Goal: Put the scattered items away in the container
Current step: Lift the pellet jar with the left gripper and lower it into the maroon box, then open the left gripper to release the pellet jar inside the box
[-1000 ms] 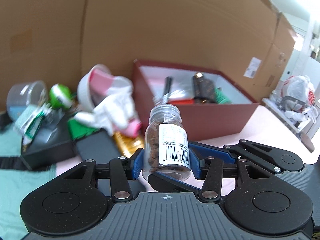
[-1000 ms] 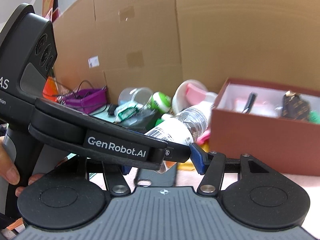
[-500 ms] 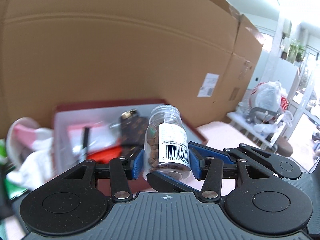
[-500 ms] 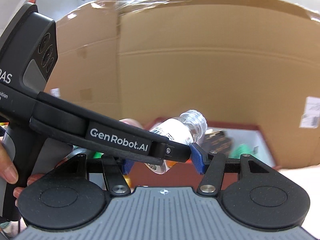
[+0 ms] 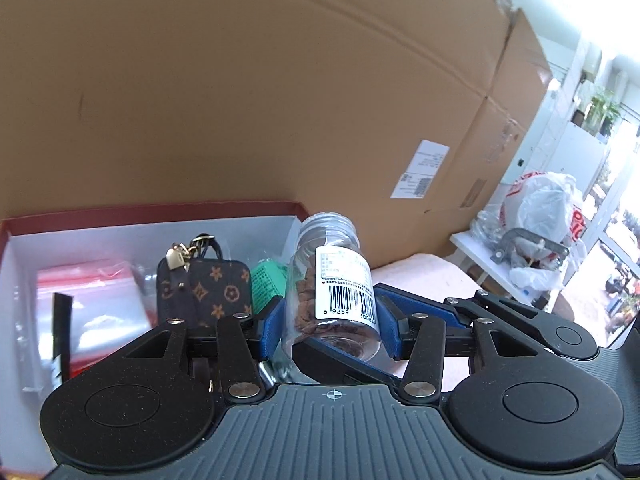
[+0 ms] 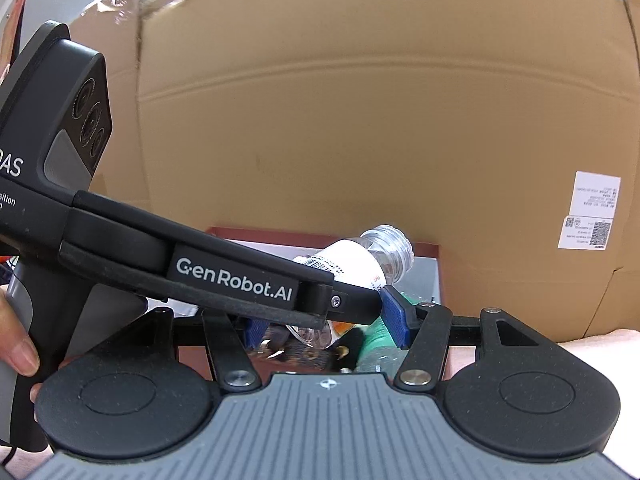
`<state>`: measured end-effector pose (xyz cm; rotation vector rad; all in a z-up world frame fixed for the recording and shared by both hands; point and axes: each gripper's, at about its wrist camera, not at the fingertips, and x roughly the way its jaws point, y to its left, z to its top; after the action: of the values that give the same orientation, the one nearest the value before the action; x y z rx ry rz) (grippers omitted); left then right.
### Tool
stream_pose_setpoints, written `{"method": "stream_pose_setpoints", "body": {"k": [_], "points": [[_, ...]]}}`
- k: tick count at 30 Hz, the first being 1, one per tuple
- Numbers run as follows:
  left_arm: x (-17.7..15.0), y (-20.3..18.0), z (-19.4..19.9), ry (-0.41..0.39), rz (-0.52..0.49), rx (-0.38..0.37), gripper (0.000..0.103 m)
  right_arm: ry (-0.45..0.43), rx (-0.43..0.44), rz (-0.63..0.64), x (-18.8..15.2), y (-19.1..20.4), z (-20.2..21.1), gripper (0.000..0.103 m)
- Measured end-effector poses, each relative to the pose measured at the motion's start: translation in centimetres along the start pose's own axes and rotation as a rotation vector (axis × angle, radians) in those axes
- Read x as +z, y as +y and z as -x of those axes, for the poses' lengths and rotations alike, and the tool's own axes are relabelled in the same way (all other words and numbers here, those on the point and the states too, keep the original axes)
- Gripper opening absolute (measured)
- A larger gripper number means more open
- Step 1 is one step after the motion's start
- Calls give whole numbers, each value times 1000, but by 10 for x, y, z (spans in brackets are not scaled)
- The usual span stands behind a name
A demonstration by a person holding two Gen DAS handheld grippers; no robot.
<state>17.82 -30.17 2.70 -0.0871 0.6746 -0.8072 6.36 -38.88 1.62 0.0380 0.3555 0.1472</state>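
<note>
The left gripper is angled downward, its jaws opening around an upright pill bottle, over the right end of the red box. The right gripper is tilted slightly downward, its blue pads clamped on a slanted water bottle above the same box.

Left tongs opening, pill bottle between pads, above red box holding brown pouch.
</note>
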Motion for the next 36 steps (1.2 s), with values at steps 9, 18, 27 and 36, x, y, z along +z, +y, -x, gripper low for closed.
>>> {"method": "stream_pose_setpoints", "body": {"k": [9,18,27,36], "points": [[15,22,-41,35,66,-3,64,47,43,26,7,-31,-44,64],[18,29,-29,42,83,-54,103,8,-56,59,9,-35,-60,95],[-1,16,11,22,38,-19,103,32,-96,-28,6,-15,-43,102],[-12,6,31,0,45,-13,103,67,-112,-31,-1,6,-23,102]]}}
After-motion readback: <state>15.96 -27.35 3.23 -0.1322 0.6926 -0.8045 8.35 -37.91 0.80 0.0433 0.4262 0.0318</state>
